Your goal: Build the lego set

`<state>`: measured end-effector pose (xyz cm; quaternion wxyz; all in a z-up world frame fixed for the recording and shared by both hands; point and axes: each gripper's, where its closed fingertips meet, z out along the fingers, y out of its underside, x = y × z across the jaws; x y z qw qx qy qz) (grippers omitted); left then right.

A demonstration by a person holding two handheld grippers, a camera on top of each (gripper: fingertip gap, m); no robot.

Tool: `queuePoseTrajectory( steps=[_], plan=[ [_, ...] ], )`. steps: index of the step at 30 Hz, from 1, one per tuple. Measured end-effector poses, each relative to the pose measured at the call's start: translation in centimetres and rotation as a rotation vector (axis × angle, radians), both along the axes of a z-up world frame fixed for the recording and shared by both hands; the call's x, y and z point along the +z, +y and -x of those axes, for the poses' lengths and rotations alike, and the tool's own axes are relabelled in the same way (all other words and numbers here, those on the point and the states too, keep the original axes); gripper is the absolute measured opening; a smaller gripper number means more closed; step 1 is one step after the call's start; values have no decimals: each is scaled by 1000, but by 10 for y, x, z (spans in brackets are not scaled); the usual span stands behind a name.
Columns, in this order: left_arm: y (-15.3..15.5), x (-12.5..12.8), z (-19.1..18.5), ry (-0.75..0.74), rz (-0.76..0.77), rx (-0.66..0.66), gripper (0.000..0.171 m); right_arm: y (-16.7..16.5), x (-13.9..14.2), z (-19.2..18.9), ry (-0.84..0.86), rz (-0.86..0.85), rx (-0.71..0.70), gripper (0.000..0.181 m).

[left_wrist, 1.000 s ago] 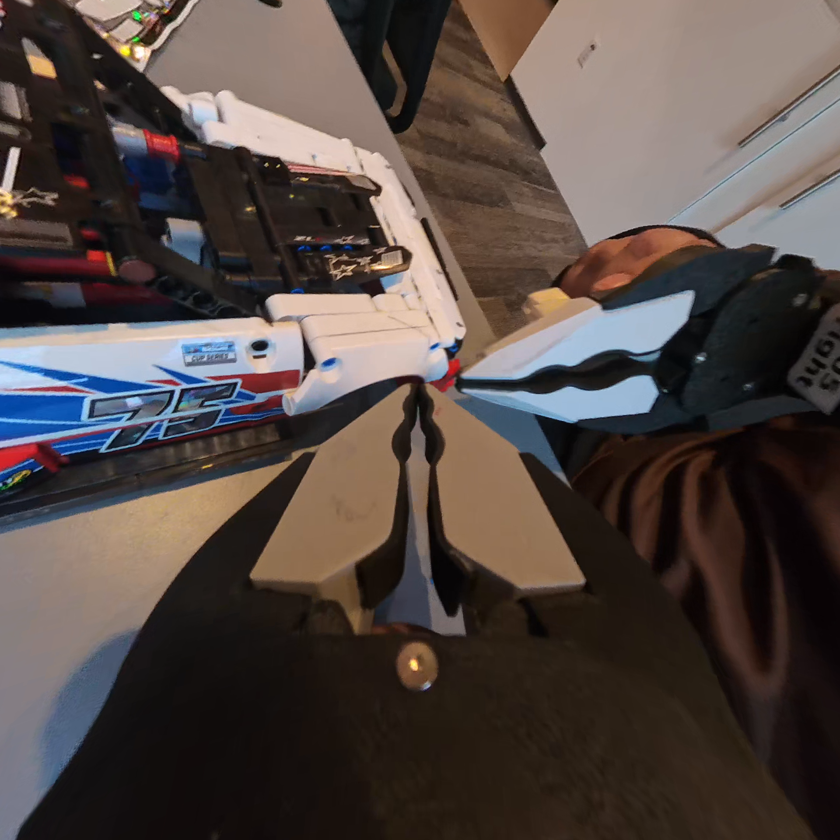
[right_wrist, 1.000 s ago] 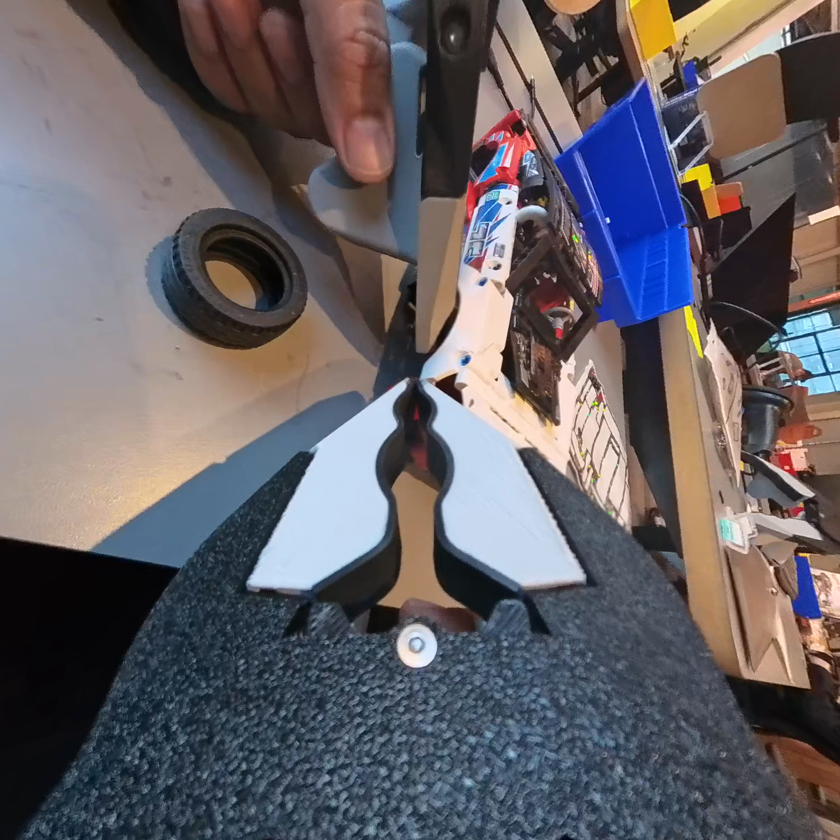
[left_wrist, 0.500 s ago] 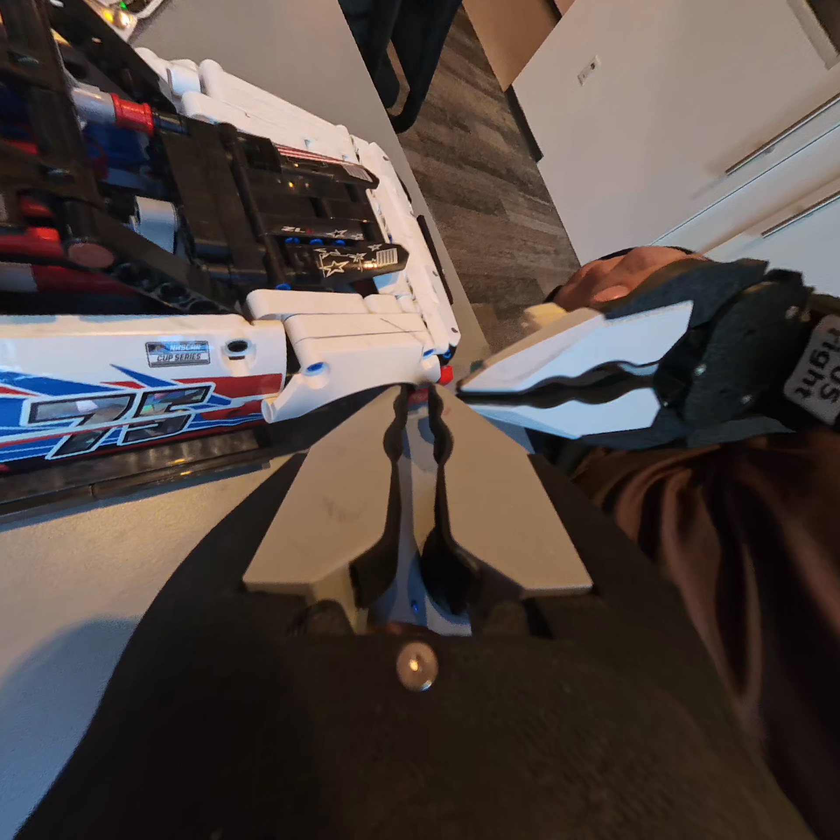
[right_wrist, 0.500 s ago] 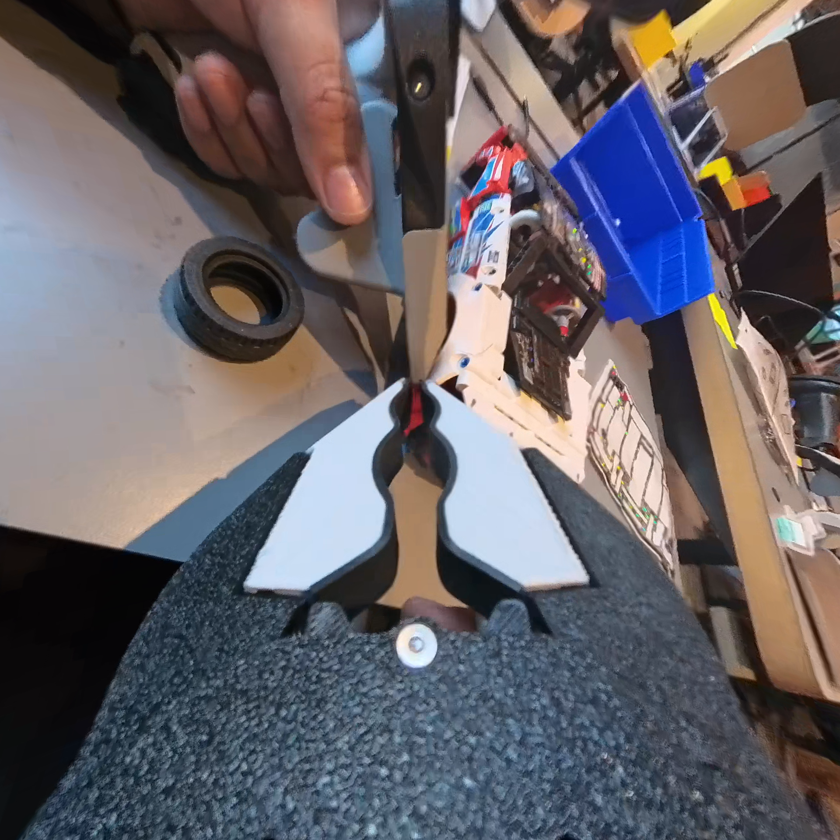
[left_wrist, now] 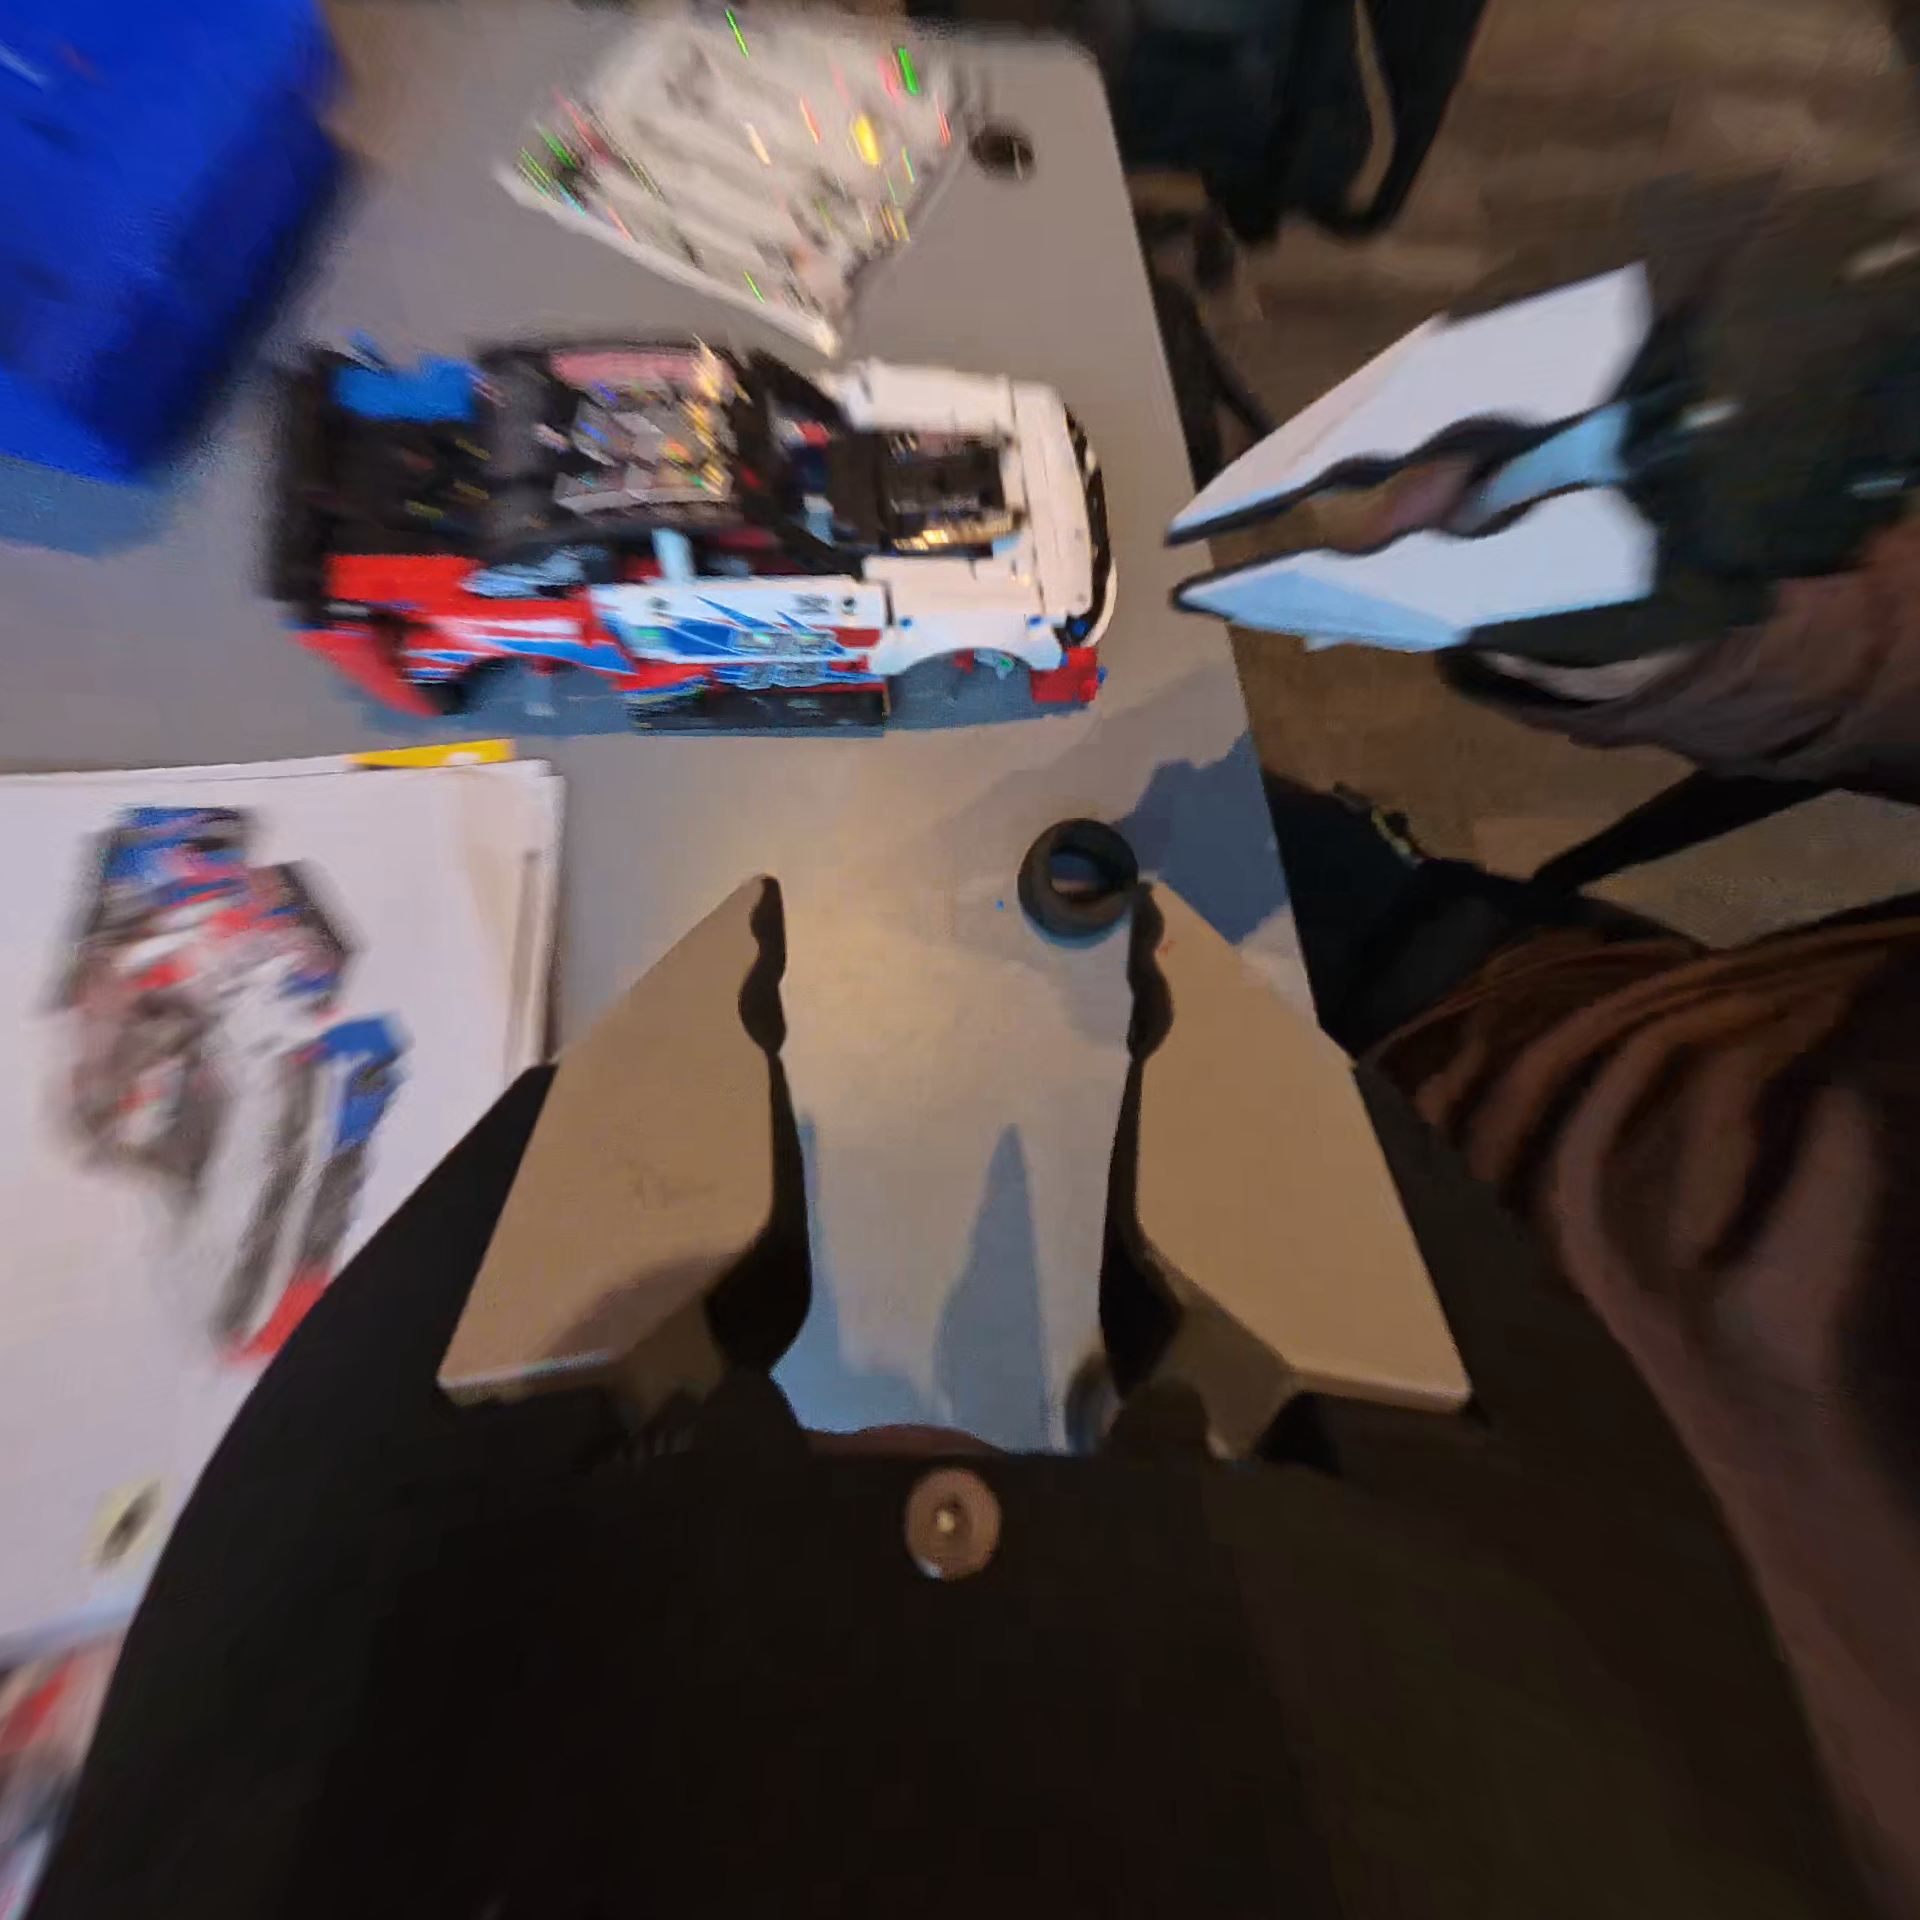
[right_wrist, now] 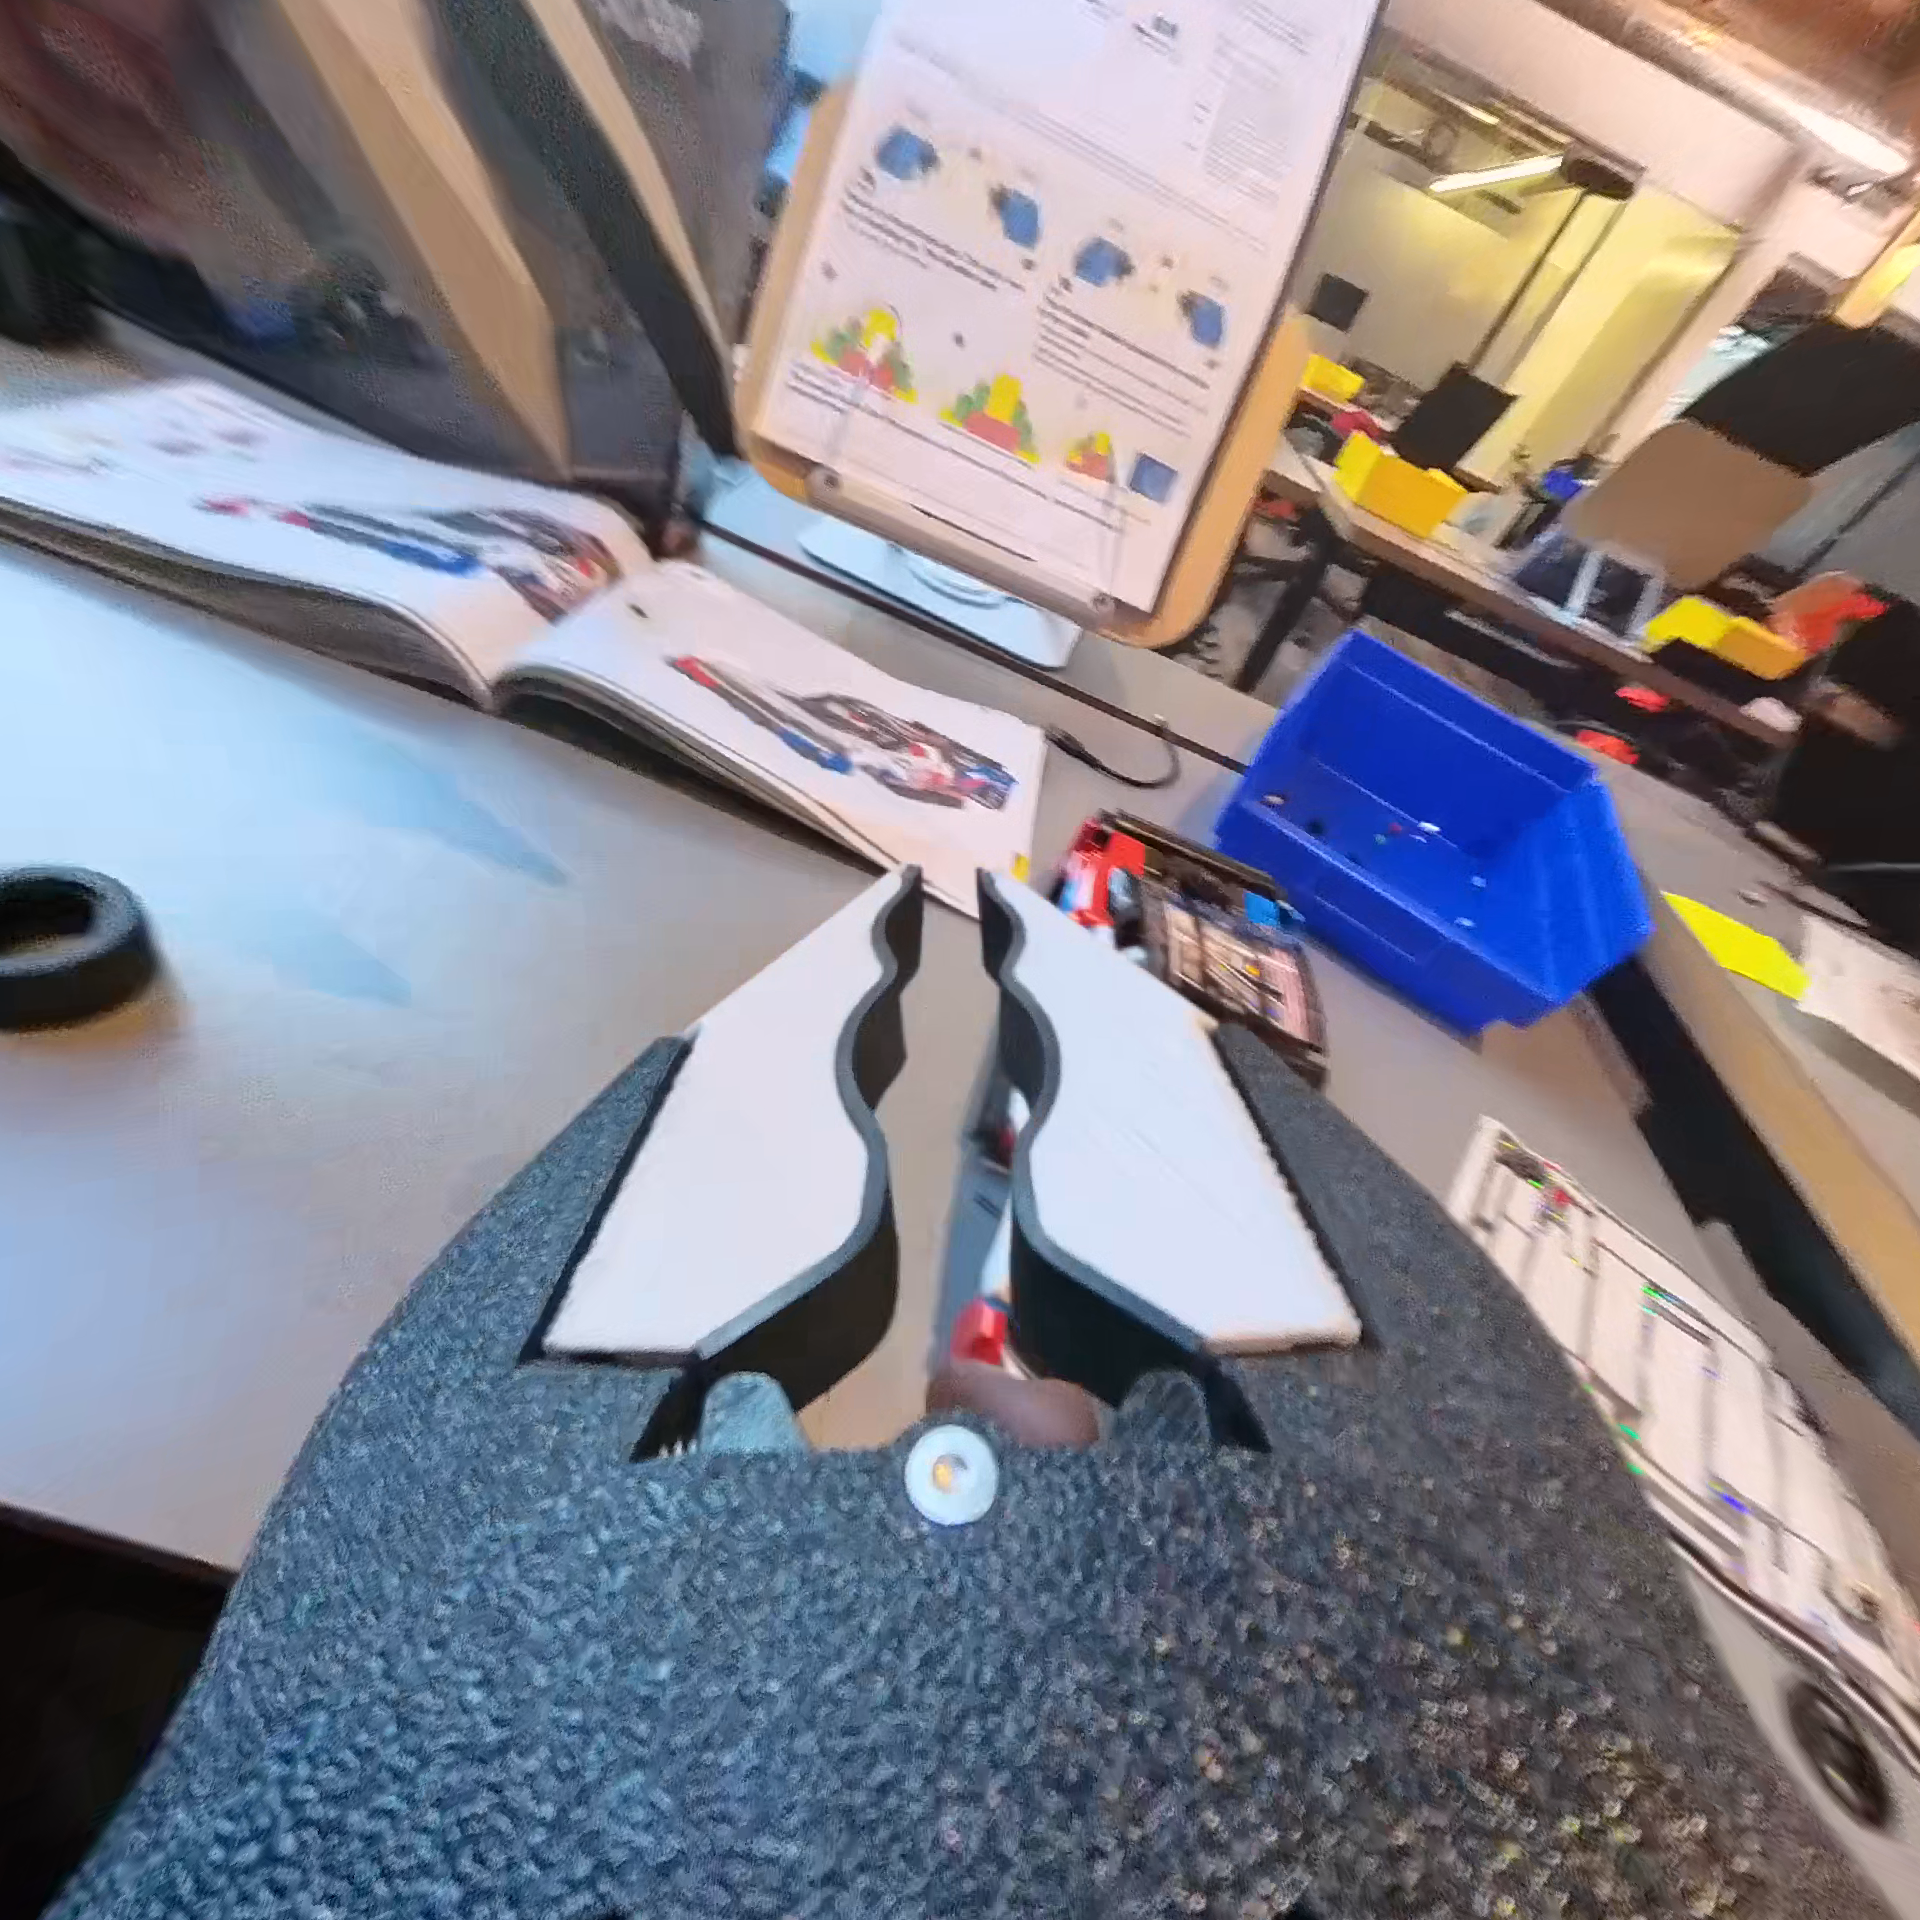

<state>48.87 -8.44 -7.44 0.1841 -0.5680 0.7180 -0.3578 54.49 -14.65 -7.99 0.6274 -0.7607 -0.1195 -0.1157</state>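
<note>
The lego race car point(left_wrist: 686, 540), white, red and blue with a black open interior, stands on the grey table point(left_wrist: 883, 790). It has no wheels on the side I see. A loose black tyre point(left_wrist: 1075, 878) lies on the table, close to the tip of my left gripper's right finger. My left gripper point(left_wrist: 954, 899) is wide open and empty, held above the table, well back from the car. My right gripper point(right_wrist: 948, 883) is slightly open and empty, off the car's white end; it also shows in the left wrist view point(left_wrist: 1184, 566). The car point(right_wrist: 1195, 935) is partly hidden behind its fingers.
An open instruction booklet point(left_wrist: 260, 1039) lies left of the tyre. A blue bin point(right_wrist: 1434, 862) stands beyond the car. A printed sheet point(left_wrist: 748, 156) lies past the car near the table edge. A board with a picture sheet point(right_wrist: 1039, 260) stands on a stand behind the booklet. Across from one pair of fingers to the other is roughly 10 cm.
Both grippers have pulled back from the car's white end. The left gripper has opened wide and the right has opened a little. The views are blurred by fast motion.
</note>
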Motion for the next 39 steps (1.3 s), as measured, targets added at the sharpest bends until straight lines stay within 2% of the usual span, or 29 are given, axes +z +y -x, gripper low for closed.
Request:
queuePoseTrajectory(
  steps=[3, 5, 8, 11, 14, 17, 22, 24, 26, 30, 33, 35, 39],
  plan=[
    [47, 73, 97, -184, -123, 220, 55, 14, -1, 27, 51, 15, 91, 13],
    [67, 99, 168, -297, -138, 402, 54, 26, -2, 54, 81, 11, 167, 16],
    [66, 96, 264, -420, -112, 577, 64, 52, -1, 121, 129, -5, 333, 18],
    [86, 95, 383, -528, -297, 852, 54, 88, -11, 196, 116, 64, 519, 18],
    [103, 97, 507, -582, -369, 1127, 53, 129, -11, 245, 36, 84, 601, 20],
    [114, 77, 588, -527, -395, 1281, 53, 167, 0, 280, 37, 71, 629, 20],
    [140, 36, 641, -384, -470, 1309, 52, 219, 0, 309, -2, 103, 596, 21],
    [153, 30, 658, -323, -520, 1333, 50, 231, -1, 314, -19, 110, 578, 22],
    [159, 27, 663, -258, -531, 1296, 48, 238, 0, 316, -11, 104, 555, 22],
    [175, 35, 664, -148, -579, 1211, 44, 240, -4, 314, 62, 112, 512, 22],
    [186, 14, 658, -44, -449, 1163, 42, 235, -11, 308, 75, 127, 500, 22],
    [195, 0, 659, 41, -433, 1155, 43, 229, -16, 302, 70, 128, 493, 22],
    [204, -3, 646, -8, -444, 1145, 43, 217, -38, 292, 93, 193, 494, 22]
  ],
)
